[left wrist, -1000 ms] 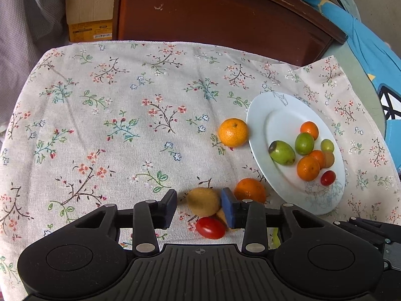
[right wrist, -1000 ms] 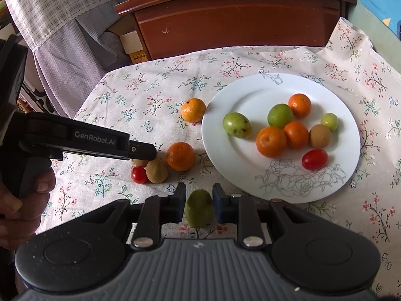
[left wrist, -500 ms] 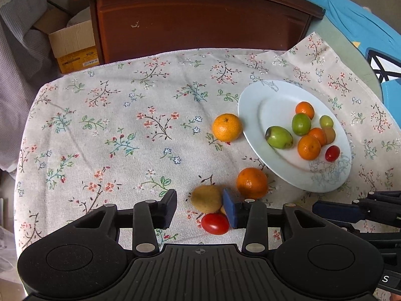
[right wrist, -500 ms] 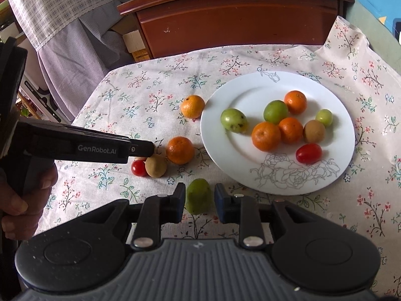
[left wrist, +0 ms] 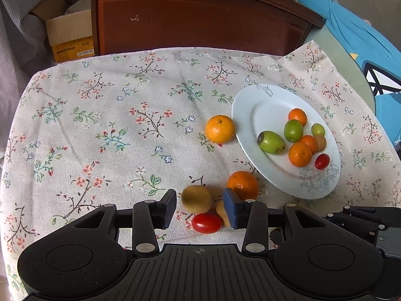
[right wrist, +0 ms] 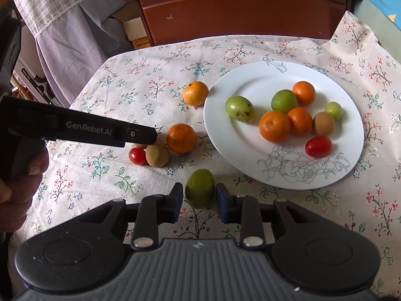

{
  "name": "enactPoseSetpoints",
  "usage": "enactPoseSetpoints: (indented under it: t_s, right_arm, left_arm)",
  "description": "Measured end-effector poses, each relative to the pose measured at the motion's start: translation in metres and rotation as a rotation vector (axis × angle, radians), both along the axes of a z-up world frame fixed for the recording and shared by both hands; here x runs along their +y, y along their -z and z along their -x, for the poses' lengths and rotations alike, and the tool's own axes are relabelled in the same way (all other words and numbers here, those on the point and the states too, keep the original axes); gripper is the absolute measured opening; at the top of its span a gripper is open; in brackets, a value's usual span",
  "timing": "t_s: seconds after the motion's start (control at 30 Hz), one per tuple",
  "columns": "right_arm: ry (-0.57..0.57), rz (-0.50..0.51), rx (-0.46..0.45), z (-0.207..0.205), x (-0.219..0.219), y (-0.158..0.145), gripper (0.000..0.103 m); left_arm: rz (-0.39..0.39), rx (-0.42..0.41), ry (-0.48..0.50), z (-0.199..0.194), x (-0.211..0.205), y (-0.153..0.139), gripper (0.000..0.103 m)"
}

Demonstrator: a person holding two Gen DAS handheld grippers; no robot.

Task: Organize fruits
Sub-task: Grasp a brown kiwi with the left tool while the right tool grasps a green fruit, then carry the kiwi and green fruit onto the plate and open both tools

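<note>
- Where a flowered cloth [left wrist: 105, 125] covers the table, a white plate [right wrist: 250, 148] holds nine fruits, with a brown wooden cabinet [left wrist: 200, 17] behind.
- Left gripper [left wrist: 199, 207] stands partly open around a kiwi [left wrist: 197, 199] and a red tomato [left wrist: 206, 223], gripping neither.
- Right gripper [right wrist: 199, 202] has narrow jaws flanking a green fruit [right wrist: 200, 188] on the cloth, with small gaps either side.
- Two oranges [left wrist: 220, 128] lie just off the plate.

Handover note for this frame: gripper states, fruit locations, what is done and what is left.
Left gripper: open around the kiwi, pads not touching.
Right gripper: jaws open, green fruit between them on the cloth, small gaps both sides.
Plate: eight fruits on it.
Still on the cloth: two oranges, cherry tomato, kiwi, green fruit, plus a small piece half hidden behind the left finger.
</note>
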State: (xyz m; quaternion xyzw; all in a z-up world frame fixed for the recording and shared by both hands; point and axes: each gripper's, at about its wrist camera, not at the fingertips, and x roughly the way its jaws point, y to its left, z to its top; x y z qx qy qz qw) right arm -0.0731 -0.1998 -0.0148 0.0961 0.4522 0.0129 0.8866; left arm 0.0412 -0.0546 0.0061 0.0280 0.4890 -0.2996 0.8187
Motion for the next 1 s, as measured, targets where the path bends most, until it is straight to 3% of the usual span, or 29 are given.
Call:
enactPoseSetpoints:
  t_s: [0.2,0.33,0.53,0.67,0.8,0.9,1.0]
  right_arm:
    - [0.005,-0.002,-0.004,-0.001,0.0,0.001,0.026]
    - [0.007,0.001,-0.006,-0.002,0.001,0.002,0.026]
    - [0.009,0.0,-0.007,-0.003,0.002,0.002,0.026]
    - [0.009,-0.001,-0.007,-0.003,0.001,0.002,0.026]
    - [0.009,0.0,-0.009,-0.002,0.002,0.002,0.026]
    - [0.01,-0.004,-0.011,-0.002,0.002,0.002,0.026]
    - [0.018,-0.021,-0.01,-0.002,0.0,0.002,0.026]
  left_arm:
    - [0.05,0.085,-0.097,-0.011,0.01,0.007,0.038]
    - [0.047,0.083,-0.112,-0.012,0.003,0.008,0.039]
    - [0.116,0.19,-0.201,-0.02,0.01,0.011,0.036]
    - [0.106,0.192,-0.214,-0.02,0.008,0.011,0.039]
    - [0.092,0.161,-0.201,-0.014,0.001,0.011,0.036]
    - [0.078,0.139,-0.181,-0.013,-0.001,0.01,0.026]
    - [0.043,0.092,-0.165,-0.01,-0.004,0.006,0.026]
